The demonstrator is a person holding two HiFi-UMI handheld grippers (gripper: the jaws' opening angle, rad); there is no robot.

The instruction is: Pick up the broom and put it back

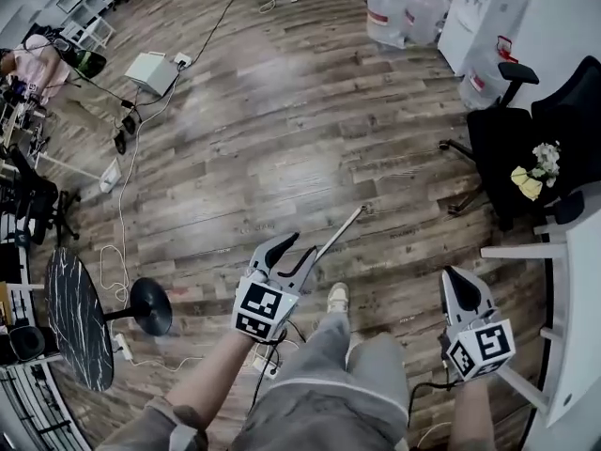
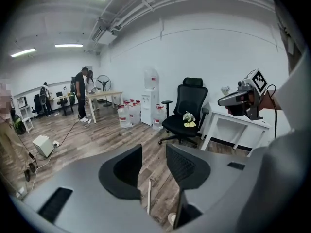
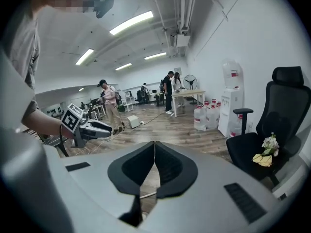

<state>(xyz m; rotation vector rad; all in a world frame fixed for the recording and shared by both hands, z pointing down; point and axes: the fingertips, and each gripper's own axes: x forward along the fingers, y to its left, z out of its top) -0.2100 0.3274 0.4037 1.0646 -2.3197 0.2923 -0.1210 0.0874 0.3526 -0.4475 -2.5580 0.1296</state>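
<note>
The broom shows only as a thin pale handle (image 1: pixel 340 234) lying on the wood floor, just ahead of my shoe; its head is hidden. My left gripper (image 1: pixel 302 244) hovers over the handle's near end, open and holding nothing. In the left gripper view the handle (image 2: pixel 148 196) lies on the floor below the gap between the jaws of that gripper (image 2: pixel 153 152). My right gripper (image 1: pixel 452 274) is off to the right, away from the handle, shut with nothing in it; its jaws (image 3: pixel 155 143) meet in the right gripper view.
A black office chair (image 1: pixel 518 139) with flowers on its seat stands at the right, beside a white desk (image 1: pixel 575 280). Water bottles (image 1: pixel 408 12) stand at the back. A round dark table (image 1: pixel 77 319), a white box (image 1: pixel 150 71) and floor cables (image 1: pixel 122 205) are at the left. Several people stand far off.
</note>
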